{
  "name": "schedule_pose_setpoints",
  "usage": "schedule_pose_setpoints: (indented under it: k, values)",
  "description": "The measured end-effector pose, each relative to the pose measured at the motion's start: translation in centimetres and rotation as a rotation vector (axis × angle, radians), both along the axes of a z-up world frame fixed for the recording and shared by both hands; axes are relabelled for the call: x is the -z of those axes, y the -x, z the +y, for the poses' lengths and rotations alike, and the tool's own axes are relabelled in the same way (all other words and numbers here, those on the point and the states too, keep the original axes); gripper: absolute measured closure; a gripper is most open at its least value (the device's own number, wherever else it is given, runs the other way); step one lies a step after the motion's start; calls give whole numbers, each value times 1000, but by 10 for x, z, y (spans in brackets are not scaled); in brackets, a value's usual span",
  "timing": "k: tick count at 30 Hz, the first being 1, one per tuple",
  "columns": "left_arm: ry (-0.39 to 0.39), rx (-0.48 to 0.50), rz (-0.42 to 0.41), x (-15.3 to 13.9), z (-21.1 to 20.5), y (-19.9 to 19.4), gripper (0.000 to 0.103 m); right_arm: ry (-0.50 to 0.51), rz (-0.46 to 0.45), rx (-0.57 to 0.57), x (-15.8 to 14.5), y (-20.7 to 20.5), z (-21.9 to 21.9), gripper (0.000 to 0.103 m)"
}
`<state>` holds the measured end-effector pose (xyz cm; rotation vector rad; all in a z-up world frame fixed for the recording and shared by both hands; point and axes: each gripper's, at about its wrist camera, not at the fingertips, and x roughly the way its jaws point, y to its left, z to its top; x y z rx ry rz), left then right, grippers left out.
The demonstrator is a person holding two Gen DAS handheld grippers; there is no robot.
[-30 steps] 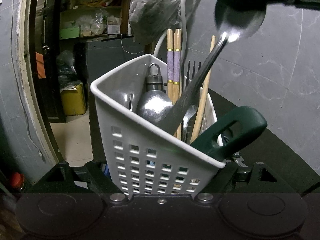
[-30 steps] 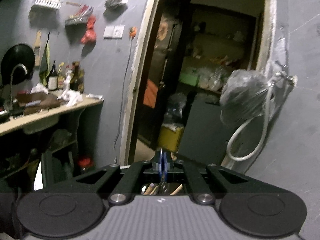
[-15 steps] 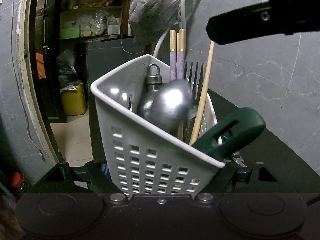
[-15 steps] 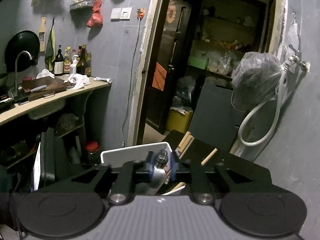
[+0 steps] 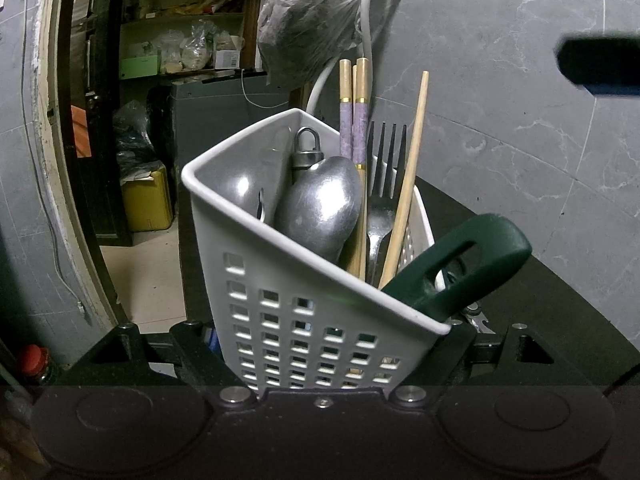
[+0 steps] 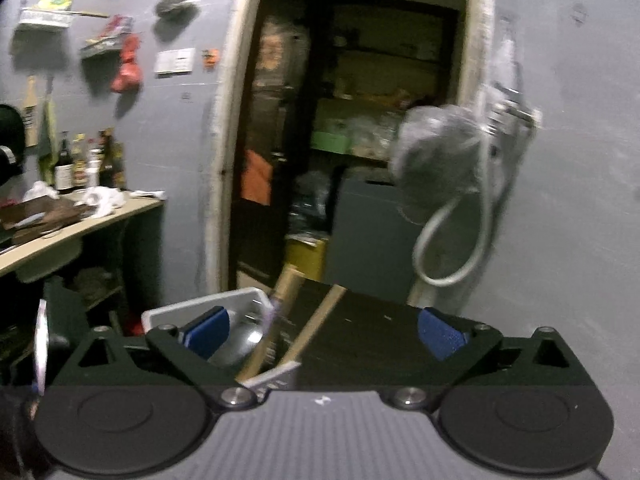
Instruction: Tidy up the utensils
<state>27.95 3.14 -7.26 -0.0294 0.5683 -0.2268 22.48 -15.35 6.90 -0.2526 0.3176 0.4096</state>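
A white perforated utensil basket [image 5: 304, 320] stands on the dark tabletop [image 5: 540, 300], and my left gripper [image 5: 326, 344] is shut on its lower walls. In it stand a steel spoon [image 5: 320, 208] bowl up, purple-banded chopsticks [image 5: 354, 120], a fork [image 5: 386, 184], a plain wooden stick [image 5: 408, 184] and a dark green handle [image 5: 464, 264]. One finger of my right gripper [image 5: 596, 64] shows at the upper right, away from the basket. In the right wrist view my right gripper [image 6: 324, 332] has its jaws opening wide, with nothing held; the basket [image 6: 200, 308] lies below its left pad [image 6: 208, 330].
A grey tiled wall stands close behind the basket. A bagged bundle [image 5: 308, 20] and a white hose [image 6: 460, 240] hang from a tap. An open doorway [image 5: 160, 80] leads to shelves and a yellow container [image 5: 146, 204]. A counter with bottles [image 6: 80, 216] is at the left.
The right gripper held the spoon by its bowl above the basket, then let go. The spoon dropped into the basket, and the right gripper opened wide and drew off to the right.
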Motion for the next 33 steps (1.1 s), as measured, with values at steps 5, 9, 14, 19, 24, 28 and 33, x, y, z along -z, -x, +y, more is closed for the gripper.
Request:
schedule_pose_setpoints:
  k: [5,9,14,19,24,28,33]
  values:
    - [2,-2,-1,-1,-1,0,19,-24,46,144,11,-5,-31,0]
    - [6,-8,-3,-1,0,0,19,-24,141,279,28,-16,-52,0]
    - [-2,-11,0,-3,-1,0,20,-30,268,401,53,-36,-72,0]
    - [-11,-21,2,-4,-2,2,19,-45,329,424,76,-43,-84,0]
    - [-19,-35,5,-6,-6,3,18,-31,375,409,97,-60,-86,0]
    - [-28,-49,6,-7,-9,4,18,-1,421,391,117,-78,-88,0]
    - [-33,-64,9,-8,-12,4,17,1,469,346,137,-105,-83,0]
